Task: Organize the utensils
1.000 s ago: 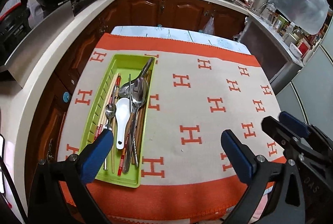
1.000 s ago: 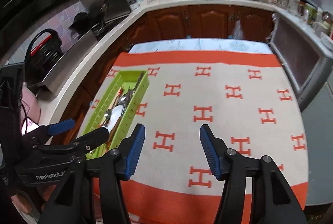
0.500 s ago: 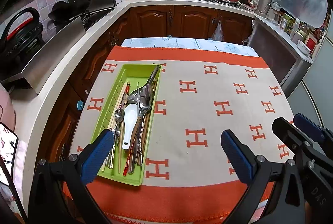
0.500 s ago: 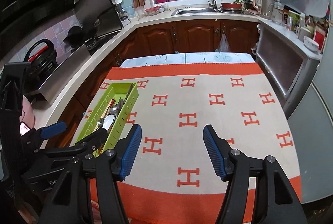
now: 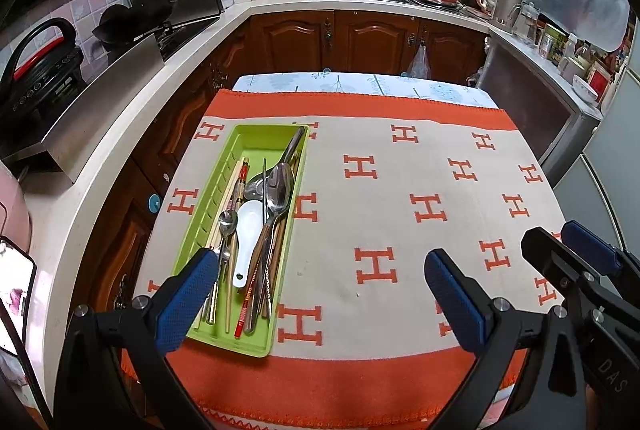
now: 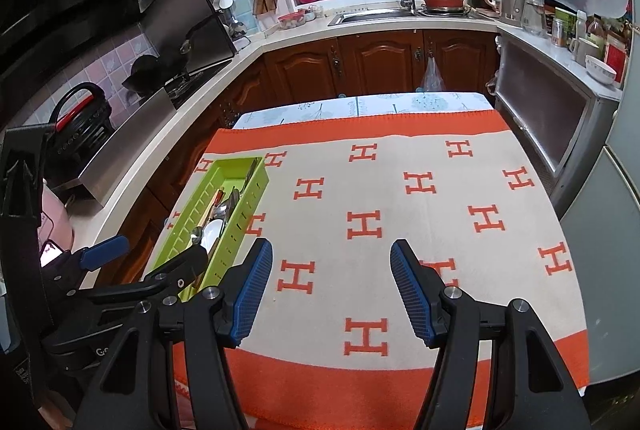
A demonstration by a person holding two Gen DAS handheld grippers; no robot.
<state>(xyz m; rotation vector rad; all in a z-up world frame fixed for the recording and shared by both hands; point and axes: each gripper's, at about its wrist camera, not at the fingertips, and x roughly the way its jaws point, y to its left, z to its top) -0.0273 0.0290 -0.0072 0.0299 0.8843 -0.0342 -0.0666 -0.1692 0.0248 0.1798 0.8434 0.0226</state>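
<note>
A long lime-green plastic utensil tray [image 5: 256, 146] lies on the left part of a beige cloth with orange H marks and orange borders [image 5: 400, 214], which covers the table. Piled in the tray are steel spoons [image 5: 280, 186], a white ceramic spoon [image 5: 246, 230] and red-tipped wooden chopsticks [image 5: 242, 174], all lengthwise. The left gripper [image 5: 320, 294] hovers over the tray's near end, jaws wide apart and empty; its left pad hides part of the tray. The right gripper [image 6: 332, 290], jaws just widened and empty, hangs over bare cloth beside the tray. Brown wooden cabinets [image 6: 360, 66] stand beyond the table.
</note>
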